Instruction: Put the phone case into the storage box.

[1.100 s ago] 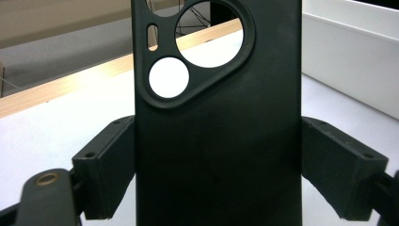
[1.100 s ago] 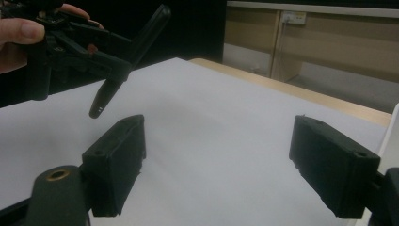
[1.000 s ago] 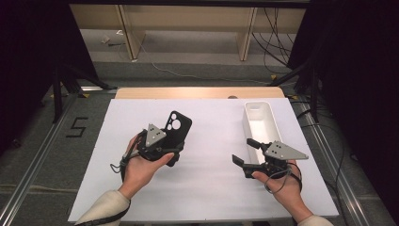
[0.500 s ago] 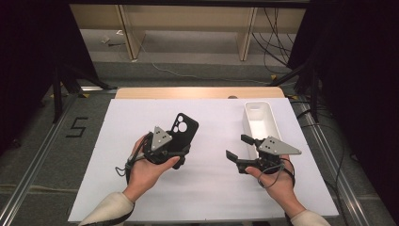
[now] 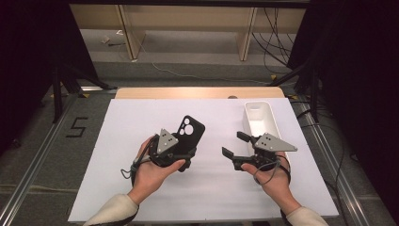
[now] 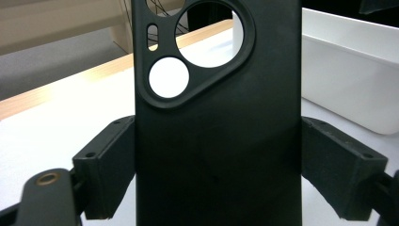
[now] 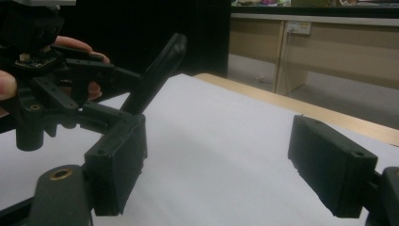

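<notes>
The left tool [image 5: 186, 149] is clamped on a black phone case [image 5: 189, 135]: in the left gripper view the two black pads press against the case's long edges, one on each side, with the case [image 6: 219, 141] standing upright between them and its camera cut-outs at the top. In the high view the case rises at a tilt from the tool, lifted off the white table [image 5: 141, 117], its cut-out end pointing up and away from the person. The left hand [image 5: 155, 169] grips the tool body from below, and a cable loops out near the wrist.

The right tool [image 5: 234, 145] has its pads well apart with nothing between them; in the right gripper view bare white table shows in the gap. It points toward the left tool and lies level, just above the table. The right hand [image 5: 270, 176] holds it from behind. In the right gripper view the left tool [image 7: 113, 80] and the tilted case [image 7: 157, 70] appear to the upper left.

Just beyond the right tool stands a white oblong bin [image 5: 261, 120], near the right edge of the table, well apart from the case.
</notes>
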Tool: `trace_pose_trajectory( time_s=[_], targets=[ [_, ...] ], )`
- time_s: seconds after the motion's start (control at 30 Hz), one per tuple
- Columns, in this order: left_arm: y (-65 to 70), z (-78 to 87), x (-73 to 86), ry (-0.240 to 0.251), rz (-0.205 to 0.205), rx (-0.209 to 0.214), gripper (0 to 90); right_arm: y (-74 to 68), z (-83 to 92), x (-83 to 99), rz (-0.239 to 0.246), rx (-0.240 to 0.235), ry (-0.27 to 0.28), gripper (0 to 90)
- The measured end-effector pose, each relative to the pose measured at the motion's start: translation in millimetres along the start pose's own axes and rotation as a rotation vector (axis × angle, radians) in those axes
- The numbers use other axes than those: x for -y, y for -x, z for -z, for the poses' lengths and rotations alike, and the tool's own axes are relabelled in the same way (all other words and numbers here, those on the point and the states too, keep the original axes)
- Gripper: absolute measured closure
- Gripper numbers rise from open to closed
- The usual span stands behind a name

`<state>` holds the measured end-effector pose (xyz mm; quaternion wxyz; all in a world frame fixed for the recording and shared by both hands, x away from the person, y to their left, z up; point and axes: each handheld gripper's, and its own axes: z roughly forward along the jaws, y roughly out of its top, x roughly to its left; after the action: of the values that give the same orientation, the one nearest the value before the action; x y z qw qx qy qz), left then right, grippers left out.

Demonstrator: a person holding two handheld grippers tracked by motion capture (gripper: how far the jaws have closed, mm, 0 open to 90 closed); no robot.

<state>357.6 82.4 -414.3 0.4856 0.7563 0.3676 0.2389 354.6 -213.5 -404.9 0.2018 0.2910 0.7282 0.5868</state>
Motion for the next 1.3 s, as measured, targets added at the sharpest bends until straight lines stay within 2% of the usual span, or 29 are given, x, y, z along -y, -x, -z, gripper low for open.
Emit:
trace_pose_trajectory(
  time_s=[0.73, 1.3],
  targets=[
    [19.7, -6.0, 0.1, -0.001, -0.024, 0.043, 15.9, -6.3, -13.2, -8.9, -0.004, -0.029, 0.014, 23.8],
    [27.9, -8.3, 1.0, 0.002, -0.036, 0.057, 15.9, -8.1, -19.7, -11.1, -0.011, -0.045, 0.018, 26.6]
  ],
)
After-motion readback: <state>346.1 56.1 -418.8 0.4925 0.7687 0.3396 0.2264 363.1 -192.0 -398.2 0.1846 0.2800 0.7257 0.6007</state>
